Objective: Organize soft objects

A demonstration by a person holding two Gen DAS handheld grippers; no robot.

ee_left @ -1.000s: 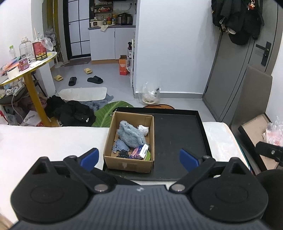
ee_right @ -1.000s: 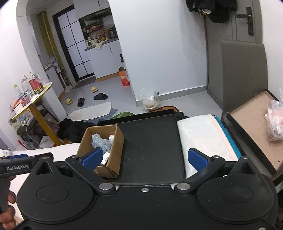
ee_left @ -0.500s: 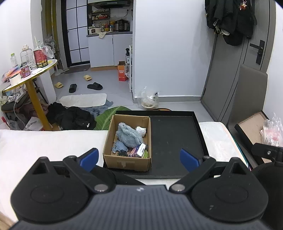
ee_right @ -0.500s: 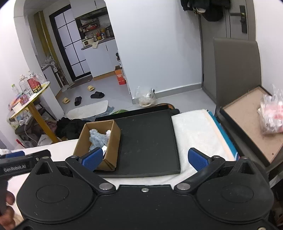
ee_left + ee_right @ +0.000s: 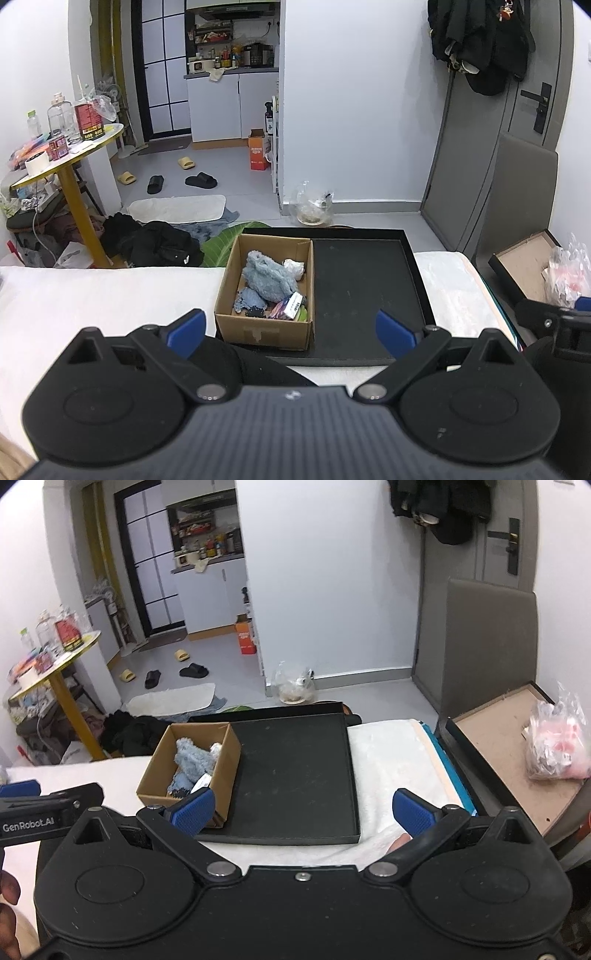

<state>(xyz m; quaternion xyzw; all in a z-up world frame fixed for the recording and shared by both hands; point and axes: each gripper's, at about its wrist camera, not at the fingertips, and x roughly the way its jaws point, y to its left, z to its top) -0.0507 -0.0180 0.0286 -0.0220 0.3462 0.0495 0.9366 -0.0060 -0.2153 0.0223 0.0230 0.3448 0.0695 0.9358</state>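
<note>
Left gripper (image 5: pixel 290 328): jaws spread wide, nothing between the blue pads (image 5: pixel 184 328). It hangs short of the black tray (image 5: pixel 362 291), clear of everything.

Right gripper (image 5: pixel 302 810): jaws likewise wide apart and empty, blue fingertips (image 5: pixel 412 812) over the white bedding (image 5: pixel 391 760) at the tray's near edge. Its left pad overlaps the near corner of the box in this view; contact cannot be judged.

Cardboard box (image 5: pixel 264 334) sits inside the tray, in the left part, at 12 o'clock from the left gripper and 11 o'clock from the right. The tray's right part is bare black floor.

In the box:
- fluffy grey-blue soft toy (image 5: pixel 269 277), the biggest item, lying across the middle
- white crumpled piece (image 5: pixel 294 266) at 2 o'clock from the toy, against the right wall
- blue knitted cloth (image 5: pixel 248 300) at 7 o'clock from the toy
- small printed packet (image 5: pixel 290 305) at 5 o'clock, near the front right corner
- dark bit near the front wall, too small to identify

Tray rests on the white bedding. Off at 3 o'clock in the right wrist view, a shallow brown-lined lid (image 5: pixel 506 746) holds a clear plastic bag (image 5: pixel 557 744) with pink contents. Beyond the bed at 10 o'clock, a yellow round table (image 5: pixel 70 155), dark clothes on the floor.
</note>
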